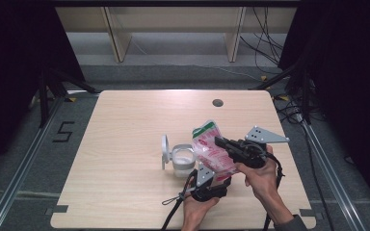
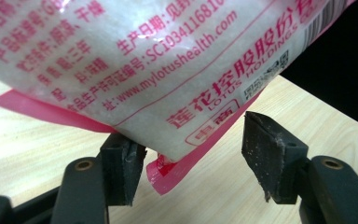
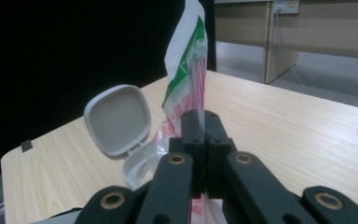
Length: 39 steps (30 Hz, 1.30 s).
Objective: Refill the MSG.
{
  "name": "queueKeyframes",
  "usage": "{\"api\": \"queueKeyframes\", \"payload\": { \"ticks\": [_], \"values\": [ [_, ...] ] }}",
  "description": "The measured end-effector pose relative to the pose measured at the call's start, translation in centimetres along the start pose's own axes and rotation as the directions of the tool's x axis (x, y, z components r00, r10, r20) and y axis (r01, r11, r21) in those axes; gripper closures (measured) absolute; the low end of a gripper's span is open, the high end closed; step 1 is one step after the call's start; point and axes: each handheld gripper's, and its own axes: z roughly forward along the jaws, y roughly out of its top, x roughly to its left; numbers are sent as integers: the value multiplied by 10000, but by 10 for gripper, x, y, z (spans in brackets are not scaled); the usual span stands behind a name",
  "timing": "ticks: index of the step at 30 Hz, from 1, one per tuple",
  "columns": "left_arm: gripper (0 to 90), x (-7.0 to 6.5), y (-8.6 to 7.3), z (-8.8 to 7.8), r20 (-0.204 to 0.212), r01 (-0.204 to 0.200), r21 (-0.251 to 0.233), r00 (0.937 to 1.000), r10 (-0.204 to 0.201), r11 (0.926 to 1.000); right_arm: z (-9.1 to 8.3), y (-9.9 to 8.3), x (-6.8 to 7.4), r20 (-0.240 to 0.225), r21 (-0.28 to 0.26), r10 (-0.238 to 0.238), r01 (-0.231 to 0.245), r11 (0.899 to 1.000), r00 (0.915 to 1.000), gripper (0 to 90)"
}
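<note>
A pink-and-white printed bag (image 1: 211,150) with a green top hangs tilted above the table, right of an open white container (image 1: 183,161) whose hinged lid (image 1: 165,149) stands up. My right gripper (image 1: 220,141) is shut on the bag's upper part, and in the right gripper view its jaws (image 3: 200,128) pinch the film below the green top (image 3: 186,65). My left gripper (image 1: 213,185) sits under the bag. In the left gripper view the bag's bottom corner (image 2: 177,158) hangs between the open jaws, close to the left pad (image 2: 121,170) and well apart from the right pad (image 2: 268,156).
A light wooden table (image 1: 125,144) carries everything and has a round cable hole (image 1: 217,102) at the back right. Cables trail off the front edge. Dark stands, floor cables and wooden furniture legs lie beyond the table.
</note>
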Motion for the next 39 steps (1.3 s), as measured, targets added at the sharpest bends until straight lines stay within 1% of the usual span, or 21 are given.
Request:
{"api": "queueKeyframes", "payload": {
  "ticks": [1,2,3,6,8,13,16,17,19,20,22,23,28,29,32,33,34,35,36,37,39],
  "values": [
    [382,-2,0,0,89,251,-223,9997,-249,9994,0,0,-2,-98,-41,129,-130,9999,9999,900],
    [380,-1,1,-1,48,161,-210,9999,-160,9996,-1,-1,-5,16,-281,28,-28,9996,10000,900],
    [379,0,1,-3,-97,-38,-41,9999,37,10000,-3,-2,-6,16,-328,263,-262,9991,9997,900],
    [359,-2,2,-5,-75,183,-182,9998,-185,9997,-5,-5,-13,116,-395,359,-354,9986,9993,900],
    [348,-1,1,-6,-145,82,-51,9999,-82,10000,-7,-9,-14,172,-450,753,-745,9962,9970,900],
    [344,0,2,-10,-93,148,-164,9998,-149,9998,-10,-22,-24,410,-500,619,-598,9970,9972,900],
    [344,-1,4,-13,-10,230,-319,9997,-230,9992,-18,-24,-27,342,-580,744,-724,9957,9966,900],
    [344,-1,4,-14,-62,185,-287,9998,-187,9994,-20,-25,-25,434,-546,986,-961,9939,9942,900],
    [338,0,3,-15,-22,114,-131,9999,-114,9998,-25,-28,-28,402,-635,598,-572,9963,9974,900],
    [335,1,3,-16,48,128,-102,9999,-128,9999,-29,-29,-26,404,-632,991,-965,9933,9943,900],
    [333,1,4,-19,13,53,-2,10000,-53,10000,-36,-31,-30,501,-690,807,-772,9946,9955,900],
    [333,0,4,-20,86,113,-147,9999,-112,9998,-40,-34,-29,525,-747,1107,-1066,9915,9925,900],
    [331,1,7,-29,80,-75,-254,9999,77,9996,-57,-44,-36,605,-894,935,-879,9921,9938,900],
    [330,2,7,-30,156,-154,-302,9998,159,9994,-60,-46,-35,619,-1041,1298,-1230,9869,9896,900],
    [304,5,7,-32,439,-683,186,9968,674,9975,-67,-52,-43,863,-1083,1125,-1029,9888,9899,900],
    [303,3,5,-32,366,-495,183,9981,488,9986,-70,-53,-43,881,-1002,1192,-1103,9888,9890,900],
    [305,3,5,-34,399,-626,231,9973,616,9978,-71,-54,-42,1006,-1096,1428,-1317,9852,9846,900],
    [307,2,4,-35,452,-648,193,9969,639,9977,-74,-55,-45,950,-945,1284,-1194,9883,9872,900],
    [310,3,3,-37,511,-860,268,9951,846,9959,-74,-57,-47,1047,-1252,1368,-1234,9844,9850,900],
    [309,2,1,-39,390,-743,310,9966,730,9968,-76,-57,-47,1109,-1011,1481,-1370,9854,9827,900],
    [308,2,-1,-41,476,-820,332,9956,804,9961,-77,-60,-50,1253,-1230,1507,-1354,9831,9806,900]
  ]
}}
